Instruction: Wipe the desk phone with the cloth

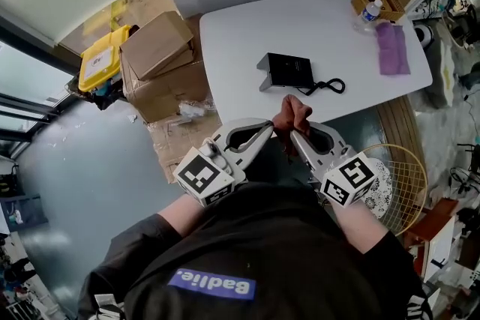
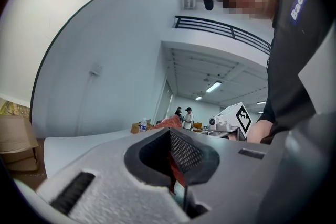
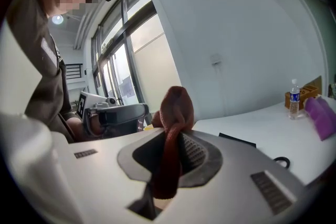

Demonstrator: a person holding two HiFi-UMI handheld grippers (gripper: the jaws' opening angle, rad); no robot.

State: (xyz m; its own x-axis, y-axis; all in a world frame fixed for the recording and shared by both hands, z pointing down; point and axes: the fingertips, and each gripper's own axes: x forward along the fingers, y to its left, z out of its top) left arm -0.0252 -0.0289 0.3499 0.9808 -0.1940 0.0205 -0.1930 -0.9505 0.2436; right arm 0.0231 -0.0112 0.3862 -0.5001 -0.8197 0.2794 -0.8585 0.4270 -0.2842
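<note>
A black desk phone (image 1: 287, 70) with a coiled cord (image 1: 327, 86) lies on the white table (image 1: 240, 30); the phone's edge (image 3: 237, 139) shows in the right gripper view. A reddish-brown cloth (image 1: 292, 114) is bunched between both grippers, in front of the table's near edge. My left gripper (image 1: 270, 127) is shut on one end of the cloth (image 2: 176, 170). My right gripper (image 1: 292, 133) is shut on the other end, and the cloth (image 3: 170, 149) rises in a lump above its jaws. Both grippers point at each other close to my body.
A purple cloth (image 1: 392, 49), a water bottle (image 1: 369, 12) and a wooden box (image 1: 381, 4) sit at the table's far right. Cardboard boxes (image 1: 159, 64) and a yellow bin (image 1: 103, 58) stand left of the table. A wire basket (image 1: 405, 176) stands on the floor at the right.
</note>
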